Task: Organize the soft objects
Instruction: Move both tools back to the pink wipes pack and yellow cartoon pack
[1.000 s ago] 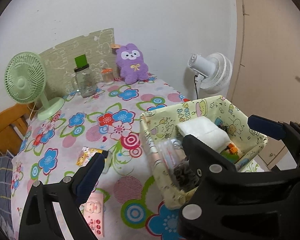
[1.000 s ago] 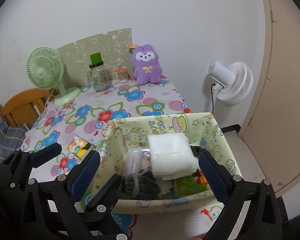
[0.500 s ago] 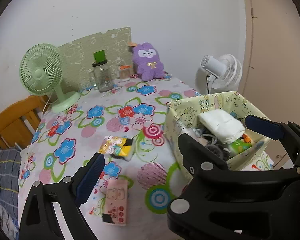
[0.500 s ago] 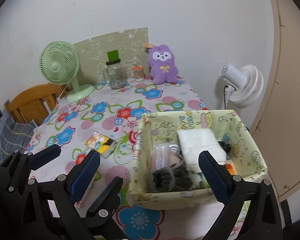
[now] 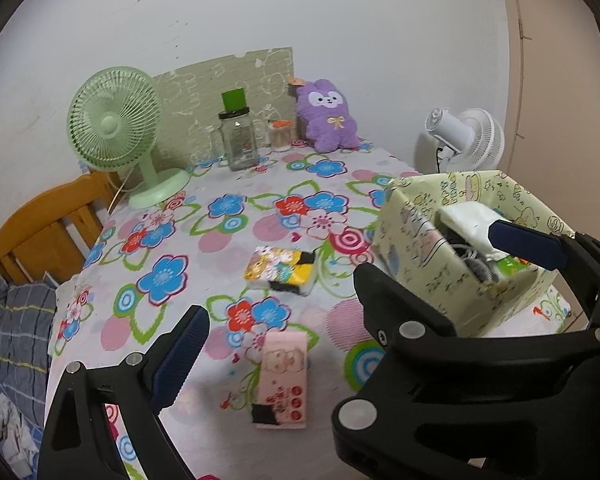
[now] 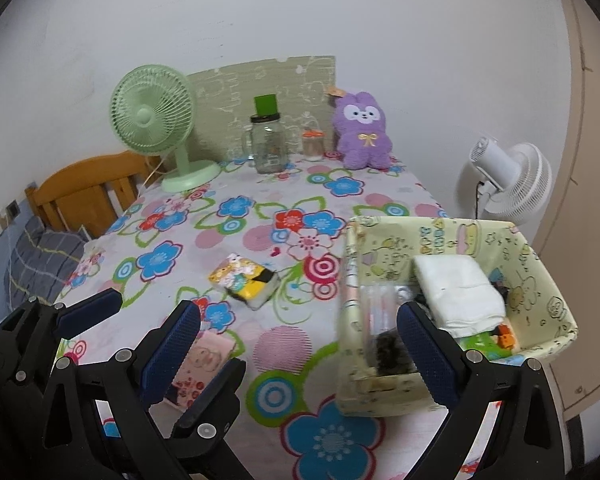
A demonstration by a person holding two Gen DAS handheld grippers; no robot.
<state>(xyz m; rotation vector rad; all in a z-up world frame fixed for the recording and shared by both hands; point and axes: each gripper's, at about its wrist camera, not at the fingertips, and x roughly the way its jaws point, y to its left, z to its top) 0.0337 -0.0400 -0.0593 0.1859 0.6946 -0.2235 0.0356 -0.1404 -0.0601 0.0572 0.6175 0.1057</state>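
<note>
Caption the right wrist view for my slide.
Open right gripper above floral table, beside the fabric bin holding a folded white cloth.

No wording can be read from where I hold my tools. The yellow fabric box [image 6: 452, 240] to my right carries printed cartoon figures and a few block letters on its inner wall, too warped to spell out. The pink tissue pack [image 5: 284, 380] and the yellow tissue pack [image 5: 282, 270] on the flowered tablecloth [image 5: 180, 240] show pictures and small marks, all blurred. The tag [image 6: 334, 90] by the purple plush toy [image 6: 362, 136] is too small to read.
</note>
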